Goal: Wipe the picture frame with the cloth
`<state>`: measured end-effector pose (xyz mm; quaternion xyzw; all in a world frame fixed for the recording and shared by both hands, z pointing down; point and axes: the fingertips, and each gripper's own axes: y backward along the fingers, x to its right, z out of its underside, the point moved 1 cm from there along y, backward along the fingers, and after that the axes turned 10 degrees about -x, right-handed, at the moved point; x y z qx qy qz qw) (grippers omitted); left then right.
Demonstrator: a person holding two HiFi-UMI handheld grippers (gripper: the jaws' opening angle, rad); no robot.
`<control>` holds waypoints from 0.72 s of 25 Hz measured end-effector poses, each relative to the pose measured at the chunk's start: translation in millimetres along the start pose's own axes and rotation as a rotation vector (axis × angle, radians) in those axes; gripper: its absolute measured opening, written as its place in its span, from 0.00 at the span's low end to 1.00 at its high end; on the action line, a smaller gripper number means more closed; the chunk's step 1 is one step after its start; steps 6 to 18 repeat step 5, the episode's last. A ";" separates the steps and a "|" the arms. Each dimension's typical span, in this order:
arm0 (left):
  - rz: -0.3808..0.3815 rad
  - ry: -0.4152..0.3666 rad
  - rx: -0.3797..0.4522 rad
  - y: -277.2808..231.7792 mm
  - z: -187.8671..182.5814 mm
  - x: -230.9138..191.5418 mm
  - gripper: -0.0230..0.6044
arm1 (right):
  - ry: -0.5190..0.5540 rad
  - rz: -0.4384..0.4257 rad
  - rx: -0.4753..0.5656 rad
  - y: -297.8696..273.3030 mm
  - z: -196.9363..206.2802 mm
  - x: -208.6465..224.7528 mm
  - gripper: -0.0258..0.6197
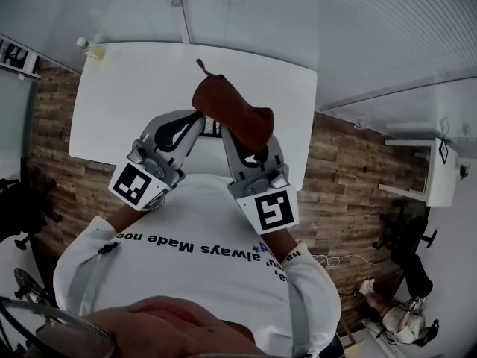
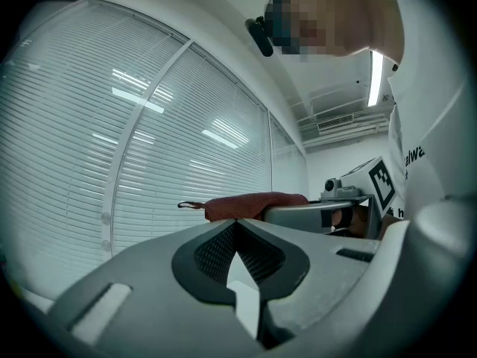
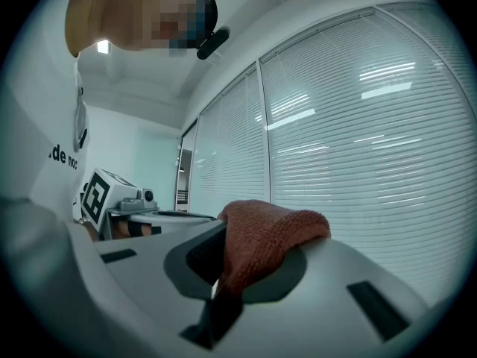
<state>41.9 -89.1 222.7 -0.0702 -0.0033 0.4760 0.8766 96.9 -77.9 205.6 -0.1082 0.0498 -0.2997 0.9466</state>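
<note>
Plainly, the right hand-held gripper (image 3: 214, 291) was clamped on the rust-red cloth (image 3: 270, 233), raised before the person's chest near the white desk (image 1: 119, 110). The left hand-held gripper (image 2: 238, 256) was closed, empty. The cloth looked soft, light and floppy, best pinched at a bunched fold.

We are in an office: slatted blinds (image 3: 358, 125) cover tall windows, strip lights (image 2: 375, 77) line the ceiling, and a white tabletop (image 1: 134, 103) stands on wood flooring (image 1: 350, 170), with a swivel chair (image 1: 406, 237) at the right.
</note>
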 end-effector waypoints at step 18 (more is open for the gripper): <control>0.004 0.002 0.003 1.3 -2.3 3.7 0.04 | 0.002 0.004 -0.005 3.2 -0.9 -0.3 0.09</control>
